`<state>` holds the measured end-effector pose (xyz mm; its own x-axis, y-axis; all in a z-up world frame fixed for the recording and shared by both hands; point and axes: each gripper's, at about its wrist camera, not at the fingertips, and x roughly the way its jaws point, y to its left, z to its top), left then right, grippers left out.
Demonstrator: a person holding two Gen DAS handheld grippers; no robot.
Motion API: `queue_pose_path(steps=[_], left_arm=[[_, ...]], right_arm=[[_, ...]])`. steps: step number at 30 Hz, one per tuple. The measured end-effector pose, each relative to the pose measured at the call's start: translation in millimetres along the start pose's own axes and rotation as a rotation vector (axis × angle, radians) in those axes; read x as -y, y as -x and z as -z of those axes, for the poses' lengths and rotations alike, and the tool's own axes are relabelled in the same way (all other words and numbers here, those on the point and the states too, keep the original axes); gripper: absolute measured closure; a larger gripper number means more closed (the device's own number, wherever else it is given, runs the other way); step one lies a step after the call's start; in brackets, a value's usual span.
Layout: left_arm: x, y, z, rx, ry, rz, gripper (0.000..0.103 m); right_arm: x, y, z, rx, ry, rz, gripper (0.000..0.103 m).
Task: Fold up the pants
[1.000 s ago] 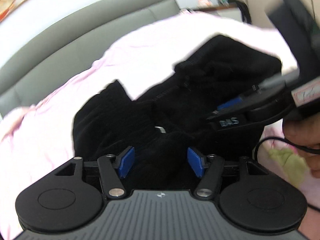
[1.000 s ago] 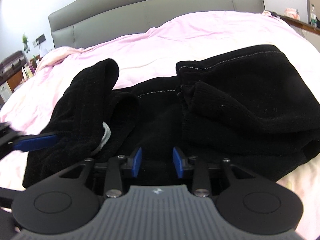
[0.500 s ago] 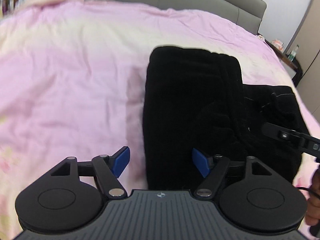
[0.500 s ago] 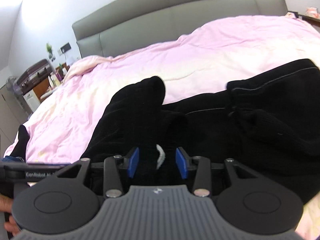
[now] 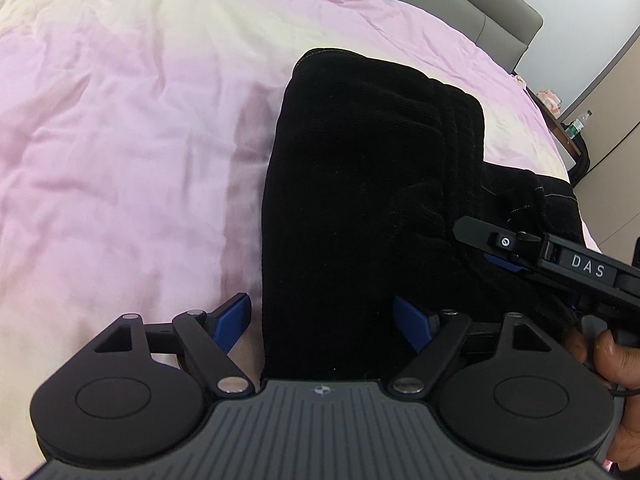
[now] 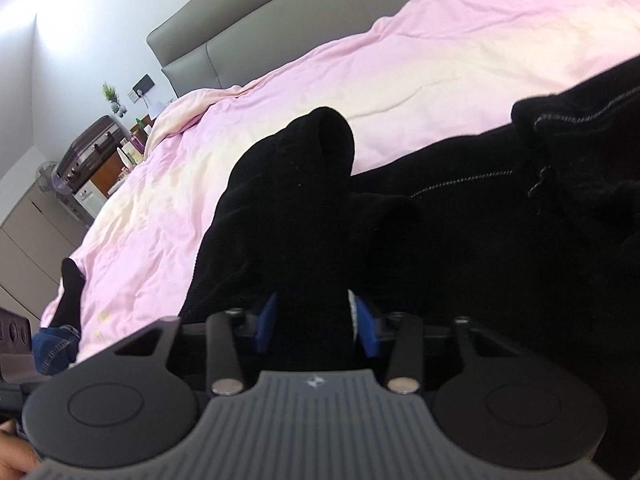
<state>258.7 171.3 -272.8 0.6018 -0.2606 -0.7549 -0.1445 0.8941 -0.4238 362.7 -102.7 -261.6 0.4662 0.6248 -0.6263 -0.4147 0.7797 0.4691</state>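
Observation:
Black pants (image 5: 368, 184) lie bunched on a pink bedspread (image 5: 120, 140). My left gripper (image 5: 322, 322) is open, its blue fingers straddling the near left edge of a folded leg. My right gripper (image 5: 504, 258) enters that view from the right, low over the cloth. In the right wrist view the pants (image 6: 500, 232) fill the middle and right, and my right gripper (image 6: 314, 320) has a raised fold of black cloth between its blue fingers (image 6: 266, 322), which press on it. A white label shows beside the right finger.
A grey padded headboard (image 6: 256, 32) runs along the far side of the bed. A suitcase and cluttered nightstand (image 6: 100, 148) stand at the left of the right wrist view. Another nightstand with bottles (image 5: 572, 128) is at far right. The person's hand (image 5: 612, 356) holds the right gripper.
My left gripper swung left to the leg's outer edge and now sits closer over it. My right gripper moved in onto the raised fold and closed on it.

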Motion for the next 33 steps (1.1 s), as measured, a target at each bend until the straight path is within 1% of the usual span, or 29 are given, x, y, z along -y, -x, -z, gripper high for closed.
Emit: queue_pose_path(steps=[1, 2, 3, 5, 7, 9, 11, 16, 17, 19, 21, 23, 24, 26, 28, 30, 32, 33], left_arm=[[0, 1, 0, -0.001, 0.002, 0.001, 0.008], [0, 1, -1, -0.002, 0.004, 0.005, 0.008], [0, 2, -1, -0.003, 0.005, 0.007, 0.009], [-1, 3, -1, -0.003, 0.006, 0.020, 0.012], [-3, 3, 0, -0.004, 0.017, 0.038, 0.014], [-3, 1, 1, -0.011, 0.017, 0.040, 0.014], [0, 0, 3, -0.016, 0.003, 0.032, 0.016], [6, 1, 5, -0.027, -0.025, 0.024, 0.018], [6, 2, 6, -0.031, -0.034, 0.027, 0.018], [6, 5, 6, -0.028, -0.048, 0.031, 0.019], [3, 12, 6, -0.003, -0.037, 0.030, 0.019], [-2, 16, 3, 0.022, -0.019, 0.023, 0.019], [-4, 16, 2, 0.020, -0.011, 0.030, 0.019], [-9, 9, 2, -0.014, 0.019, 0.057, 0.018], [-12, -3, 7, -0.079, 0.047, 0.099, 0.010], [-13, -4, 11, -0.068, 0.053, 0.107, 0.010], [-14, -3, 12, -0.062, 0.073, 0.113, 0.010], [-14, -3, 11, -0.064, 0.072, 0.112, 0.010]], right_arm=[[-1, 2, -1, 0.007, 0.009, 0.005, 0.077], [-2, 6, -2, 0.017, 0.011, 0.001, 0.079], [-3, 11, -2, 0.028, 0.016, -0.004, 0.084], [-9, 25, -3, 0.061, 0.040, -0.021, 0.091], [-16, 41, -3, 0.080, 0.067, -0.048, 0.093], [-21, 51, -1, 0.071, 0.099, -0.049, 0.094], [-20, 55, 6, 0.053, 0.103, -0.037, 0.094], [4, 49, 28, 0.013, 0.068, 0.018, 0.094], [11, 46, 34, 0.005, 0.057, 0.023, 0.094], [22, 46, 46, 0.011, 0.015, 0.006, 0.095], [23, 51, 47, 0.009, 0.006, 0.001, 0.095], [20, 55, 46, -0.003, 0.034, 0.012, 0.095], [21, 56, 45, -0.005, 0.037, 0.008, 0.095], [25, 58, 44, -0.010, 0.011, -0.006, 0.095], [30, 60, 40, 0.003, -0.030, -0.024, 0.090], [30, 63, 37, 0.045, -0.046, -0.019, 0.062], [32, 65, 35, 0.100, -0.048, -0.018, 0.054], [32, 63, 32, 0.113, -0.053, -0.024, 0.053]])
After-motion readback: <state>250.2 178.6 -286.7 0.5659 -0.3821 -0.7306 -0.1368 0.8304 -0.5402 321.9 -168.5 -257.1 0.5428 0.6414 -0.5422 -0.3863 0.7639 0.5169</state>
